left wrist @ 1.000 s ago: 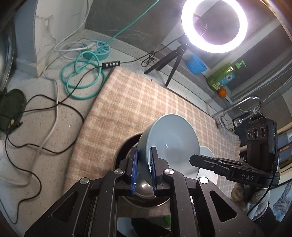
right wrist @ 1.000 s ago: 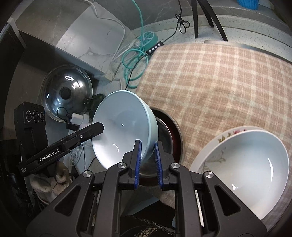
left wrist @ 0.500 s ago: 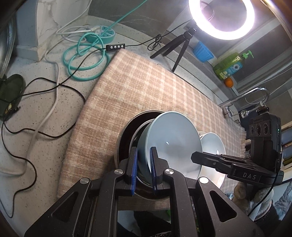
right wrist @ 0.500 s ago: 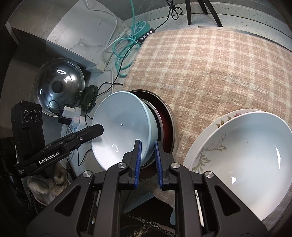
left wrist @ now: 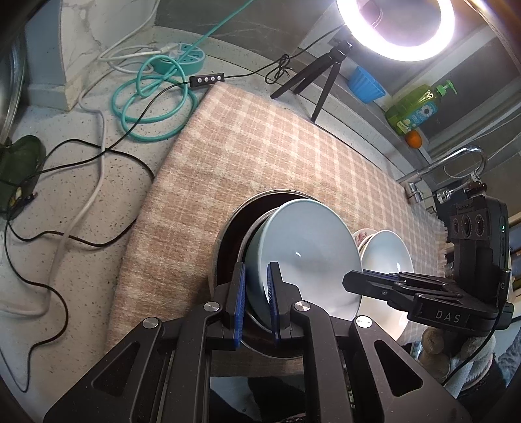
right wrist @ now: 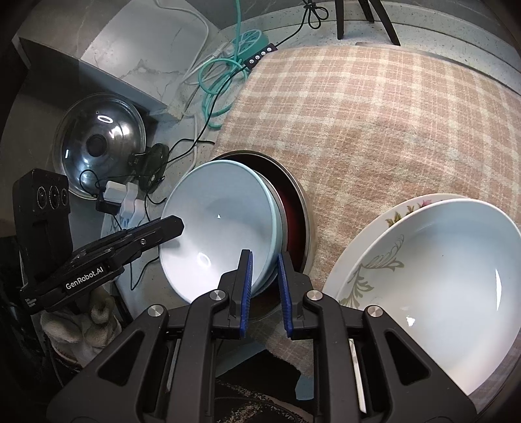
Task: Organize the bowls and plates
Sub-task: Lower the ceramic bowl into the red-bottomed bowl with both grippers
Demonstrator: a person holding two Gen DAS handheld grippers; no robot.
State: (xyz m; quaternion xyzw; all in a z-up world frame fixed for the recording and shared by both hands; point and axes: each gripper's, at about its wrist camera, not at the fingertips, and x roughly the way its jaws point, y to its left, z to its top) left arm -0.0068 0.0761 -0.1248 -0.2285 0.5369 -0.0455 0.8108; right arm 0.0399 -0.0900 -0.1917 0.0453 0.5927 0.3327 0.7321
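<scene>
— Since a second ago, we have lowered the pale blue bowl (left wrist: 302, 250) from well above the plaid cloth (left wrist: 260, 162) until it leans into the steel-rimmed dish (left wrist: 224, 240) at the cloth's near edge; the ring light (left wrist: 395, 29) has slid toward the top of the left wrist view.

— And our grips?

— Both narrow, both on that bowl. Our left gripper (left wrist: 255, 286) pinches the near rim with its blue pads (left wrist: 240, 293) pressed on either face of the wall. Our right gripper (right wrist: 264, 276) bites the rim from the opposite side of the bowl, though its jaws look a touch looser, the outer pad barely meeting the wall.

— Which way does the bowl lie from us?

— Tilted, not flat. In the right wrist view its mouth opens toward the left gripper, and its far edge rests on a second steel rim nested inside the dish. The rim runs straight out from between each pair of fingers, so the bowl hangs between the two hands, neither nearer.

— What does the next move turn on?

— We judge it turns on that tilt: the bowl must level out to seat properly. Just beside it, a white bowl sits on a floral plate (right wrist: 384, 247), already stacked.
</scene>
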